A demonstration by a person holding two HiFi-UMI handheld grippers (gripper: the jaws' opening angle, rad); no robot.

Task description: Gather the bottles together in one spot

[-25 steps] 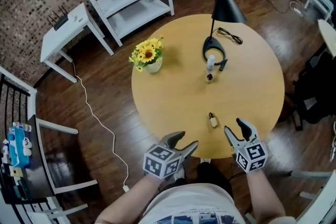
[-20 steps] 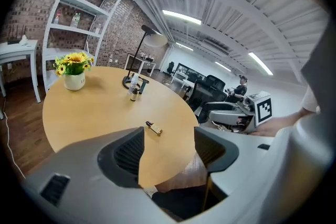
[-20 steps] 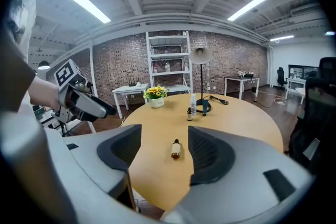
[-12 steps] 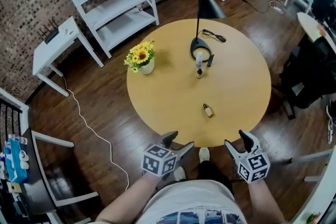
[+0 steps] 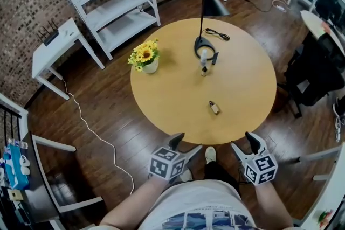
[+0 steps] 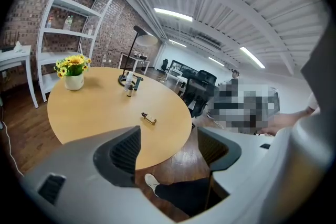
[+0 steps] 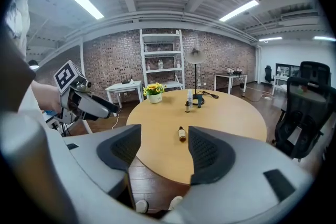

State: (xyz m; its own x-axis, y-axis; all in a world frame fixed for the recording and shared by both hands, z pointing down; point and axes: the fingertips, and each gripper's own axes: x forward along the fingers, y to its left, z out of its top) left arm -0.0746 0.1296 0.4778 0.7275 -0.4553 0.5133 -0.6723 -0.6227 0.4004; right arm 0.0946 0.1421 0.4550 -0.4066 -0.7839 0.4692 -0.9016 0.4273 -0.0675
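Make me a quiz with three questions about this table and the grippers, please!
1. What colour are the flowers? A. red B. yellow C. blue
2. How are the left gripper and right gripper? A. both shut tight B. one open, one shut C. both open and empty
3. Where is the small brown bottle? A. among the flowers B. in the right gripper C. on the table, near the person's edge

Answers: 1 B, the petals are yellow. 2 C, both pairs of fingers have just been opening and stand apart with nothing between them. 3 C, it lies on its side on the wood, alone.
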